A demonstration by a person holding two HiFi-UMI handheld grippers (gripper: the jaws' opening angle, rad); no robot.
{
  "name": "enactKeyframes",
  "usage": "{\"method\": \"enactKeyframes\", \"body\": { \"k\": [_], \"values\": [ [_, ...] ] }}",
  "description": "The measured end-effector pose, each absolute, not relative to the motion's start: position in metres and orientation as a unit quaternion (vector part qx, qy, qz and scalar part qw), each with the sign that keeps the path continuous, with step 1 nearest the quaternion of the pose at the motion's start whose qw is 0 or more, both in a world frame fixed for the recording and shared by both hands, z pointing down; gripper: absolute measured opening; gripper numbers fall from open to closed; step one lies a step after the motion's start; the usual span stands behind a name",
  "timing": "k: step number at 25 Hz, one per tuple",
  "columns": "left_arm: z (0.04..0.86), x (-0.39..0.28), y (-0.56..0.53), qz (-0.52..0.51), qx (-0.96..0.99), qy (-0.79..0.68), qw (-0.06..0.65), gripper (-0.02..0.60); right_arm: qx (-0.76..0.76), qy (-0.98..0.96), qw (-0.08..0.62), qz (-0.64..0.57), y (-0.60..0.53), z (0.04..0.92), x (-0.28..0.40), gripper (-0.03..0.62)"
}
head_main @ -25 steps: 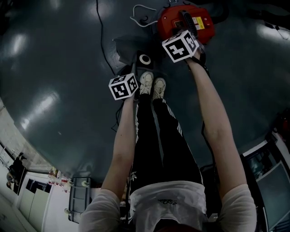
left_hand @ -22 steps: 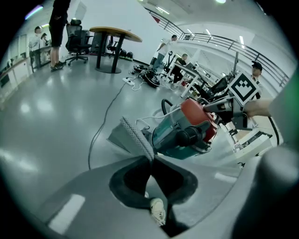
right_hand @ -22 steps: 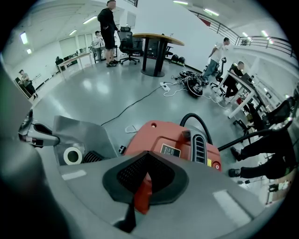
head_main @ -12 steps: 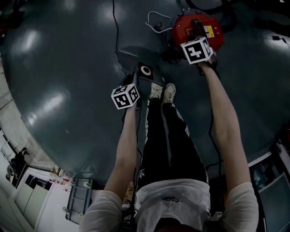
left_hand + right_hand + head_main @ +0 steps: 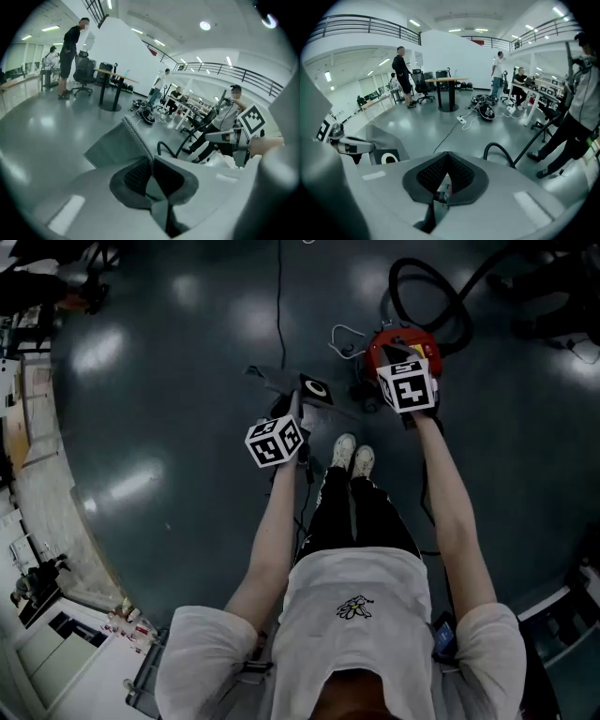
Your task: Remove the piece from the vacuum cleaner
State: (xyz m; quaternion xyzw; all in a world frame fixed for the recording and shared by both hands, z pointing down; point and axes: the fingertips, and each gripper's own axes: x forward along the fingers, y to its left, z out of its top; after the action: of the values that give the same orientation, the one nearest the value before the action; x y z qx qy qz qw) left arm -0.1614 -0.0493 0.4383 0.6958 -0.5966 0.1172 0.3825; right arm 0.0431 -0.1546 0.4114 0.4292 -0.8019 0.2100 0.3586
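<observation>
Dark glossy floor [image 5: 169, 381] spreads underfoot. Left gripper [image 5: 151, 159] jaws clamp the flat grey wedge-shaped piece [image 5: 119, 140], mesh-textured along one edge, held left of the red canister vacuum cleaner [image 5: 394, 341]; right gripper [image 5: 447, 157] jaws are closed, over that cleaner. Judged best: grip firm, draw it straight away

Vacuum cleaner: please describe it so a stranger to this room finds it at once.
On the dark floor, look just ahead of the person's white shoes. The vacuum cleaner sits below the right claw, a grey piece to its left. Only it is red, with a black hose looped beyond it.
</observation>
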Motion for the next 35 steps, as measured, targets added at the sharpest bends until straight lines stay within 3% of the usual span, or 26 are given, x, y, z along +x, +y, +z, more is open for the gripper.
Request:
{"method": "enactKeyframes", "body": {
  "k": [7, 10, 20, 35],
  "values": [
    [0.279, -0.131, -0.048, 0.092, 0.763, -0.572, 0.289, 0.018, 0.445, -0.846, 0.185, 0.228, -0.118, 0.242, 0.038, 0.018],
    [0.228, -0.112, -0.055, 0.075, 0.785, -0.573, 0.223, 0.02, 0.443, -0.863, 0.149, 0.193, -0.102, 0.192, 0.043, 0.018],
    [0.122, -0.089, -0.105, 0.009, 0.819, -0.564, 0.106, 0.025, 0.472, -0.868, 0.085, 0.127, -0.105, 0.127, 0.048, 0.018],
    [0.094, -0.078, -0.113, -0.001, 0.825, -0.56, 0.071, 0.026, 0.484, -0.868, 0.077, 0.084, -0.105, 0.118, 0.061, 0.017]
  ]
}}
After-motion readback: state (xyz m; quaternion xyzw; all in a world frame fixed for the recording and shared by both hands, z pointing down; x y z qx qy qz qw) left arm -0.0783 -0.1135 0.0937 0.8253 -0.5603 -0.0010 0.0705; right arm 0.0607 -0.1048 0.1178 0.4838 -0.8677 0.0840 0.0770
